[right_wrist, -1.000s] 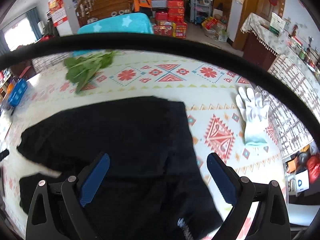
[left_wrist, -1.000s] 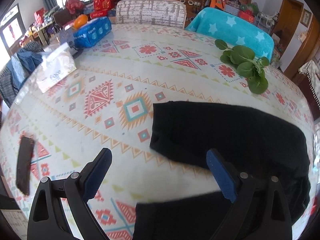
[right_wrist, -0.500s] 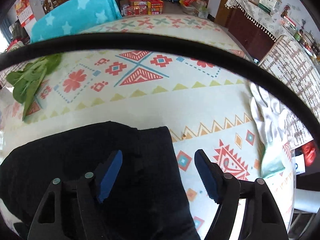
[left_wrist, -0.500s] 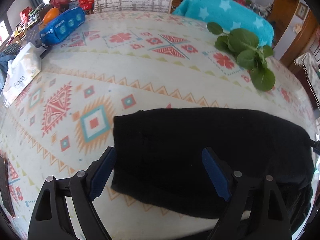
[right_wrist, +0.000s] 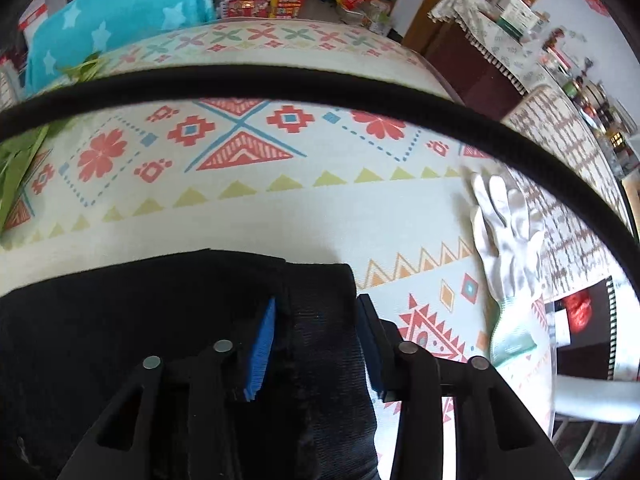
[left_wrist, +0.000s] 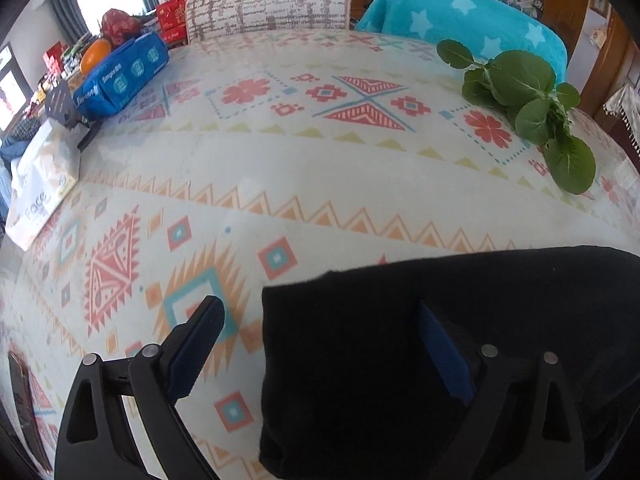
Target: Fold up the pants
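Black pants (left_wrist: 460,340) lie flat on the table (left_wrist: 320,168), whose patterned cloth shows red, orange and teal shapes; everything else is placed here from the pants.

In the left wrist view the left gripper (left_wrist: 320,324) hangs over the pants' left end. Its jaws are opening and stand wide: one finger is over bare cloth just beside the edge of the pants, the other over the black fabric, so the edge lies between them without either pad pressing it. Beyond the pants, toward the far right of the table, lies a bunch of greens (left_wrist: 528,108). Far off to the left sit a white tissue pack (left_wrist: 40,184) and, behind it, a blue pack (left_wrist: 120,76). Two chairs stand at the table's far side, one draped in a turquoise star blanket (left_wrist: 460,12).

In the right wrist view the right gripper (right_wrist: 318,308) is at the pants' (right_wrist: 160,340) right end. Its jaws are closing, with a ribbed strip of the fabric between them; the right finger sits at the pants' very edge. Whether the pads press the fabric I cannot tell. To the right of the pants, apart from them, lies a white glove (right_wrist: 508,248). A black cable (right_wrist: 320,88) arcs across this view close to the lens.
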Demonstrator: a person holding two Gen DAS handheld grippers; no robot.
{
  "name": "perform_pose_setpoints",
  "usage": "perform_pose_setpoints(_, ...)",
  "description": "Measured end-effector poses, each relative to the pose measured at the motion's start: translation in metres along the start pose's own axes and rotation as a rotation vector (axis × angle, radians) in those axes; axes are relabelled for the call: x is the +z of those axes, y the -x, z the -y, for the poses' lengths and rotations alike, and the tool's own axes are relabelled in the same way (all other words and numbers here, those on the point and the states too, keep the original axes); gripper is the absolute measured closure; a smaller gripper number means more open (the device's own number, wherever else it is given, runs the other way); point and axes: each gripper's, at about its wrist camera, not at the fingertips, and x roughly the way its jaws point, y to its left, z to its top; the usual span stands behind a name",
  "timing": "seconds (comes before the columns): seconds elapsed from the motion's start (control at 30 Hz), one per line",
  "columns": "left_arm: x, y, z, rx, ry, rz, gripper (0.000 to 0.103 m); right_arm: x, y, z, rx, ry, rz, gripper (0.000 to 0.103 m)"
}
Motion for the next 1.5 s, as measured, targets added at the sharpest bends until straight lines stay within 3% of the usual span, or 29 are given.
perform_pose_setpoints(0.07,0.005,-0.001,0.0,-0.02,-0.012,-0.02,0.009,0.003,-0.002,0.0,-0.061,0.022,-0.004,0.03)
perform_pose_setpoints(0.2,0.005,0.029,-0.019,-0.061,0.038,0.009,0.012,-0.011,0.034,0.021,0.028,0.034,0.109,0.029)
perform_pose_setpoints(0.3,-0.009,0.064,-0.035,-0.083,0.072,0.033,0.012,-0.041,0.066,0.051,0.094,0.027,0.139,0.029)
perform_pose_setpoints(0.47,-0.076,0.117,-0.05,-0.125,0.099,0.036,0.012,-0.124,0.087,0.107,0.161,0.006,0.095,0.029)
perform_pose_setpoints(0.6,-0.136,0.129,-0.043,-0.139,0.1,0.002,0.012,-0.18,0.076,0.13,0.208,-0.048,0.014,0.029)
perform_pose_setpoints(0.77,-0.186,0.117,-0.037,-0.128,0.137,-0.05,0.012,-0.206,0.056,0.132,0.286,-0.144,-0.031,0.029)
perform_pose_setpoints(0.83,-0.195,0.107,-0.039,-0.094,0.149,-0.073,0.012,-0.205,0.052,0.126,0.302,-0.158,-0.033,0.035)
perform_pose_setpoints(0.87,-0.198,0.102,-0.04,-0.086,0.155,-0.083,0.012,-0.204,0.049,0.119,0.31,-0.156,-0.035,0.054)
perform_pose_setpoints(0.9,-0.199,0.103,-0.04,-0.056,0.143,-0.059,0.012,-0.203,0.047,0.112,0.309,-0.147,-0.048,0.066)
perform_pose_setpoints(0.97,-0.198,0.1,-0.041,-0.018,0.127,-0.06,0.011,-0.205,0.052,0.104,0.275,-0.13,-0.035,0.074)
perform_pose_setpoints(1.1,-0.192,0.096,-0.047,-0.019,0.135,-0.06,0.011,-0.22,0.06,0.112,0.214,-0.112,-0.035,0.079)
perform_pose_setpoints(1.23,-0.19,0.095,-0.043,-0.024,0.114,-0.056,0.01,-0.251,0.061,0.138,0.235,-0.16,-0.066,0.079)
perform_pose_setpoints(1.33,-0.188,0.093,-0.04,-0.025,0.1,-0.055,0.009,-0.265,0.063,0.148,0.239,-0.181,-0.072,0.076)
perform_pose_setpoints(1.47,-0.181,0.092,-0.046,-0.044,0.091,-0.082,0.009,-0.269,0.056,0.172,0.275,-0.294,-0.095,0.041)
perform_pose_setpoints(1.5,-0.18,0.094,-0.048,-0.043,0.095,-0.081,0.009,-0.272,0.056,0.179,0.304,-0.325,-0.094,0.039)
